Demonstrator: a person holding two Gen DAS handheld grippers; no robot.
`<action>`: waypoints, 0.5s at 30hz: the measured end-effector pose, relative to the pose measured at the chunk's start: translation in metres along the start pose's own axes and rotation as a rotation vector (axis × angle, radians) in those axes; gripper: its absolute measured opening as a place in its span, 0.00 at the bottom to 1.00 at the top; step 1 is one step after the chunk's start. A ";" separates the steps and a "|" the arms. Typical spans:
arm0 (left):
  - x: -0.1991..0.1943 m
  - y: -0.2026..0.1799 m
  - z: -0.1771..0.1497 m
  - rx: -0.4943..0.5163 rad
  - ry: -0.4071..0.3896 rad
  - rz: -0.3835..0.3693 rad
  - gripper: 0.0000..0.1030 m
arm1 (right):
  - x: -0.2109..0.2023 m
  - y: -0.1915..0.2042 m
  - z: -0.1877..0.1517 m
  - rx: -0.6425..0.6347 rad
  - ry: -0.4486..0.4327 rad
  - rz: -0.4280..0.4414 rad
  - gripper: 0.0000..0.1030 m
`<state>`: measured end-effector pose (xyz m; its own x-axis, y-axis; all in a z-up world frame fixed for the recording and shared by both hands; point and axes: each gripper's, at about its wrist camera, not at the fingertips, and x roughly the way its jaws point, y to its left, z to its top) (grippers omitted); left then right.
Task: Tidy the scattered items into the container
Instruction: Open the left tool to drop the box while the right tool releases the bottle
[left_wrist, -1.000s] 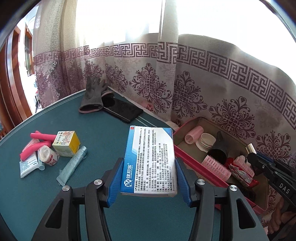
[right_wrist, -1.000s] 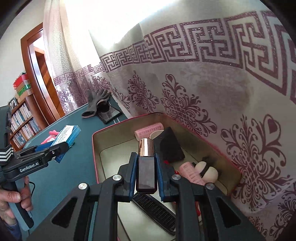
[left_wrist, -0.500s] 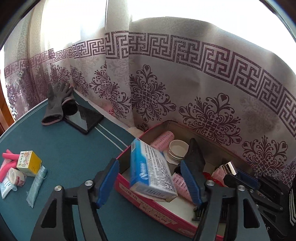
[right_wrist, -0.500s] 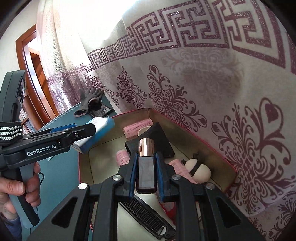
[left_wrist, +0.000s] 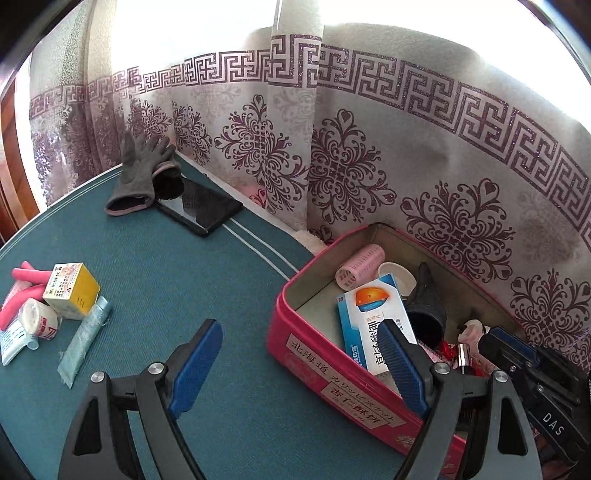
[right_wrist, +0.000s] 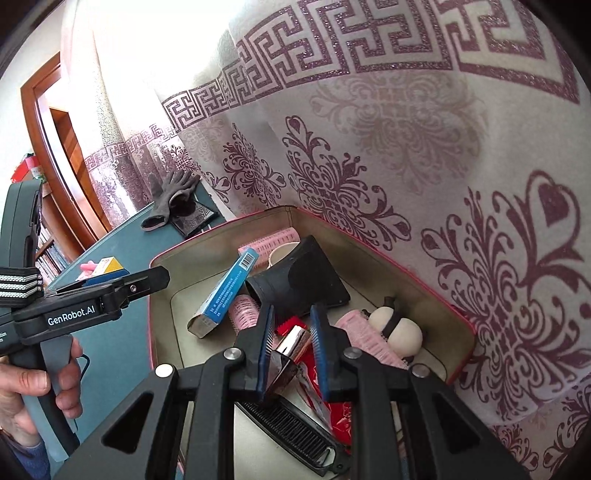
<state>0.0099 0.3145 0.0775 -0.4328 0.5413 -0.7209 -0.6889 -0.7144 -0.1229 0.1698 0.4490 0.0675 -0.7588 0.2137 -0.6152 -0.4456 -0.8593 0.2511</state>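
Observation:
The red tin (left_wrist: 343, 365) stands on the green table against the curtain. The blue and white medicine box (left_wrist: 373, 317) lies tilted inside it on the pink rollers; it also shows in the right wrist view (right_wrist: 225, 291). My left gripper (left_wrist: 295, 365) is open and empty, straddling the tin's near-left corner. My right gripper (right_wrist: 291, 332) is over the tin (right_wrist: 458, 317) with its jaws parted. The black lipstick with a rose-gold cap (right_wrist: 286, 354) tilts loose between them.
On the table's left lie pink foam rollers (left_wrist: 26, 275), a yellow box (left_wrist: 72, 290), a bandage roll (left_wrist: 37, 317), a pale blue tube (left_wrist: 85, 341) and a white tube (left_wrist: 13, 341). A grey glove (left_wrist: 138, 175) and black phone (left_wrist: 199, 206) lie further back. A black comb (right_wrist: 295, 439) is in the tin.
My left gripper opened and dropped the medicine box into the tin, then drew back toward the table. My right gripper opened and the lipstick tipped loose over the tin.

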 end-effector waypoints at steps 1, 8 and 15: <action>-0.001 0.001 -0.001 0.000 -0.001 0.005 0.85 | -0.001 0.001 0.000 -0.002 -0.001 0.001 0.27; -0.011 0.022 -0.010 -0.047 -0.014 0.045 0.89 | -0.009 0.014 0.000 -0.018 -0.033 -0.001 0.62; -0.029 0.058 -0.018 -0.123 -0.038 0.098 0.89 | -0.013 0.043 0.001 -0.073 -0.059 0.038 0.73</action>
<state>-0.0073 0.2491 0.0783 -0.5174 0.4815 -0.7074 -0.5673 -0.8119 -0.1377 0.1603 0.4094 0.0870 -0.8018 0.2057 -0.5611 -0.3819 -0.8985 0.2165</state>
